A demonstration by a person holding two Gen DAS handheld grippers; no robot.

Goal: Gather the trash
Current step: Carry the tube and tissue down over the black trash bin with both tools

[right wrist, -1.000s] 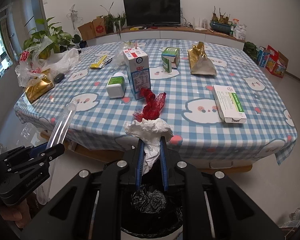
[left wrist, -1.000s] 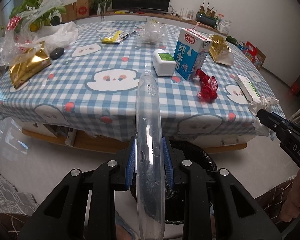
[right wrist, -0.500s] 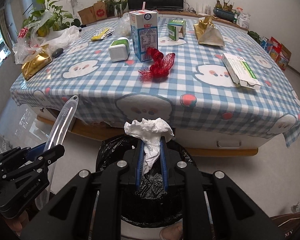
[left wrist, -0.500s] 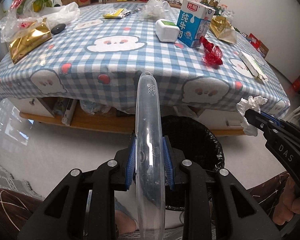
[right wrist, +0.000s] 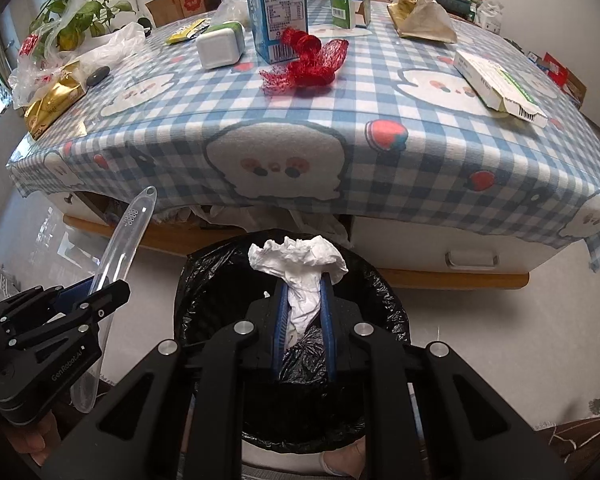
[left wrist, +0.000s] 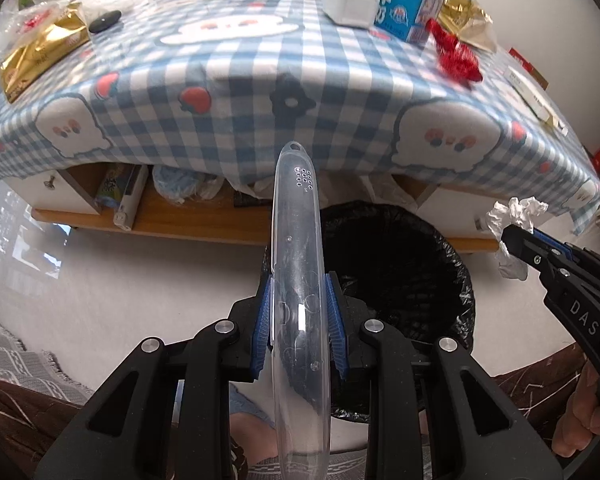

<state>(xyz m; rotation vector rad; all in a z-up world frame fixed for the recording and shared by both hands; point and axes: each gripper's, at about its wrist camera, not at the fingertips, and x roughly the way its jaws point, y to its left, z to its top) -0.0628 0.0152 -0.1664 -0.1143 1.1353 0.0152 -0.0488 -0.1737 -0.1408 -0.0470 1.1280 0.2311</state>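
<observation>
left gripper (left wrist: 298, 328): clamped on a clear plastic case (left wrist: 298, 280), long and thin, held edge-on between the blue pads; its tip sits over the near-left rim of the bin in the left wrist view, so I judge it not fully over the mouth
right gripper (right wrist: 303, 320): jaws narrow, pinching a crumpled white tissue (right wrist: 298, 264); the wad sticks out past the fingertips, right above the bin opening
bin (right wrist: 204, 280): black-lined, on the floor just in front of the table, below both grippers; only crumpled liner is visible inside, contents too dark to tell
step in hand: two pieces carried, neither released yet; tissue looks ready to drop, case probably needs a nudge toward the centre first
table (right wrist: 380, 152): blue check cloth, low, just behind the bin, plenty left on it
near edge: red mesh net (right wrist: 304, 62), flat white carton (right wrist: 500, 84) on the right
mid: white tub with green lid (right wrist: 220, 46), blue milk carton (right wrist: 278, 12), upright, touching the red net from behind
far: small green box (right wrist: 348, 10), gold foil bag (right wrist: 420, 20), yellow wrapper (right wrist: 186, 32), clear crumpled plastic behind the milk carton
left end: gold packet (right wrist: 54, 102), plastic bags (right wrist: 100, 52), dark oval object (right wrist: 98, 74), can't tell if that one is trash
progress: early; two items at the bin, roughly ten still on the table
risk: case is long and slick, could tip off the rim and land on the floor
</observation>
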